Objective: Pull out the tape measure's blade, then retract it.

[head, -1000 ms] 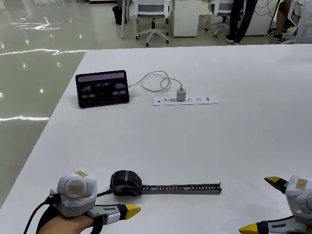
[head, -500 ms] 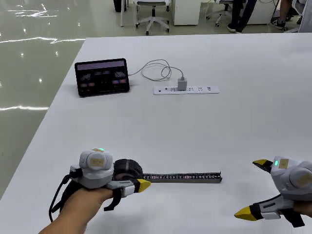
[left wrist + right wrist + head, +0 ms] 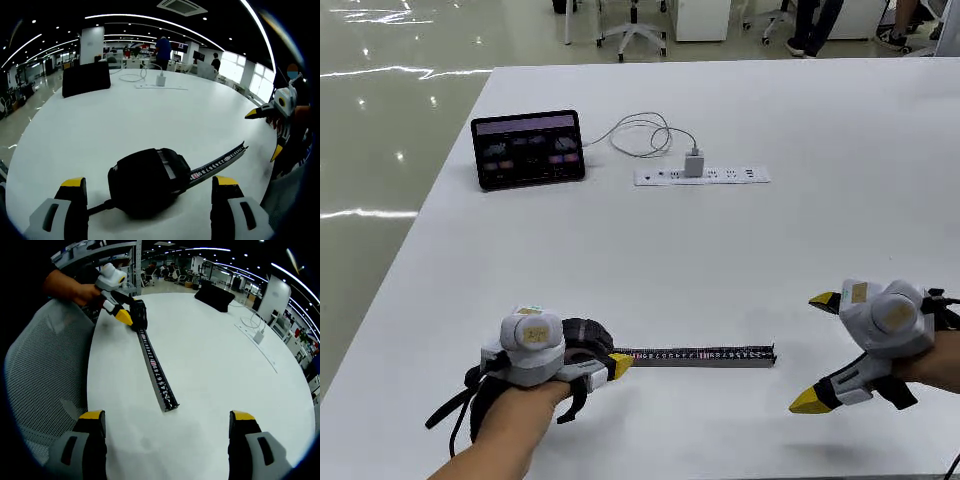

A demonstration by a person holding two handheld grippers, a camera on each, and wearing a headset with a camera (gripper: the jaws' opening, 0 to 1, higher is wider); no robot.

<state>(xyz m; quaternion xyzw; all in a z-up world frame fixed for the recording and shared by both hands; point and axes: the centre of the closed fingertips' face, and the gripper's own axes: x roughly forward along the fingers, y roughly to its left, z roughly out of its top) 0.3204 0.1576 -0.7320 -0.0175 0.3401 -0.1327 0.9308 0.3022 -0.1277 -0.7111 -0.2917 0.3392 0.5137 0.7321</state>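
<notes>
- Worktop [image 3: 740, 260]: white and large; it carries all items.
- Tablet [image 3: 528, 149]: upper left of the head view, well apart from the work, with a power strip [image 3: 702, 176] to its right.
- Blade [image 3: 700, 354]: drawn out, lying flat across the lower centre of the head view.
- Left gripper [image 3: 150, 181]: jaws open, one on each side of the case, gaps showing on both sides.
- Right gripper [image 3: 814, 350]: lower right, jaws open and empty, blade's end just ahead of them.
- Tape measure case [image 3: 588, 338]: black, lower left, on the worktop.
- Assessment: pull-out appears complete; retraction is in hand. Next move likely calls for closing the left jaws on the case and guiding the blade home.
</notes>
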